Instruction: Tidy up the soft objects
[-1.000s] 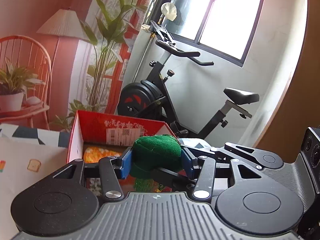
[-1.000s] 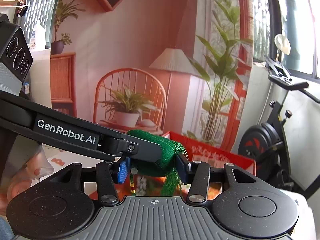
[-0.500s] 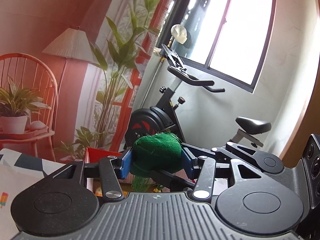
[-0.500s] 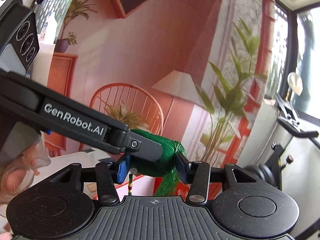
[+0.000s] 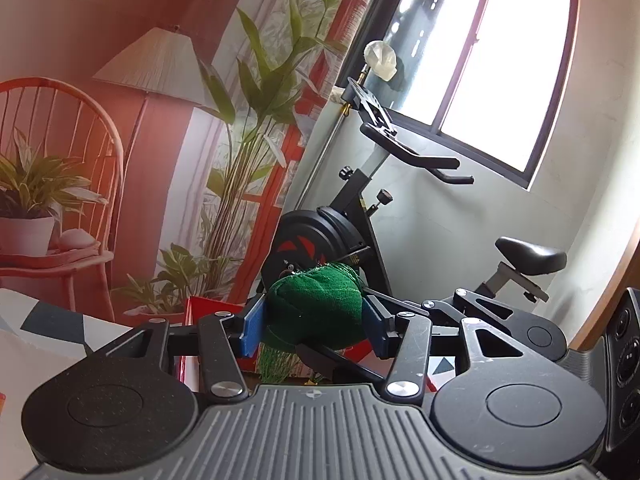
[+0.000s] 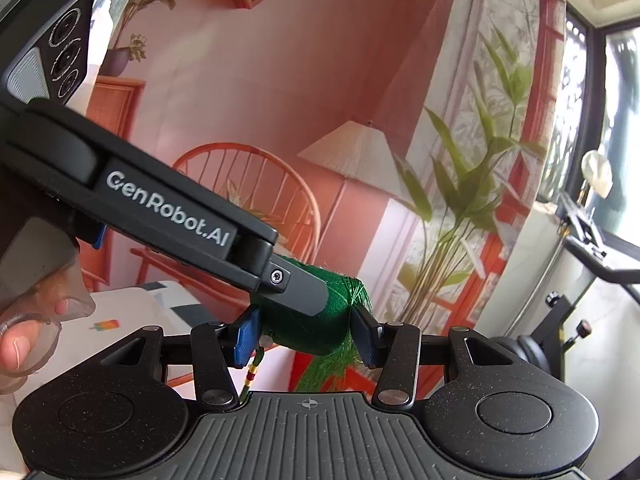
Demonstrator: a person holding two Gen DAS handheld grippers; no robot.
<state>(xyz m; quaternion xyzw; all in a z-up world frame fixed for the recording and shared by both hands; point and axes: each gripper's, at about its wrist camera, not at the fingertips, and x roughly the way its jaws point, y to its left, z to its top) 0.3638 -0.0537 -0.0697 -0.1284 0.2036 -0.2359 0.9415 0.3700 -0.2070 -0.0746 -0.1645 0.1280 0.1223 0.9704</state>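
A green soft fabric pouch (image 5: 316, 308) with a mesh tassel hanging below it is clamped between both grippers at once. My left gripper (image 5: 314, 322) is shut on it from one side, its blue pads pressing the pouch. My right gripper (image 6: 306, 334) is shut on the same pouch (image 6: 320, 328), and the left gripper's finger crosses in front of it. A beaded cord (image 6: 251, 372) dangles under the pouch. A red cardboard box (image 5: 208, 312) shows low behind the pouch, mostly hidden.
An exercise bike (image 5: 360, 216) stands by the window behind. A wall mural with a chair, lamp and plants fills the back. A patterned tablecloth (image 5: 48, 332) lies low at the left. A gloved hand (image 6: 28, 332) holds the left gripper.
Both grippers have lifted and tilted upward with the pouch held between them. The red box has dropped low in both views and is mostly hidden.
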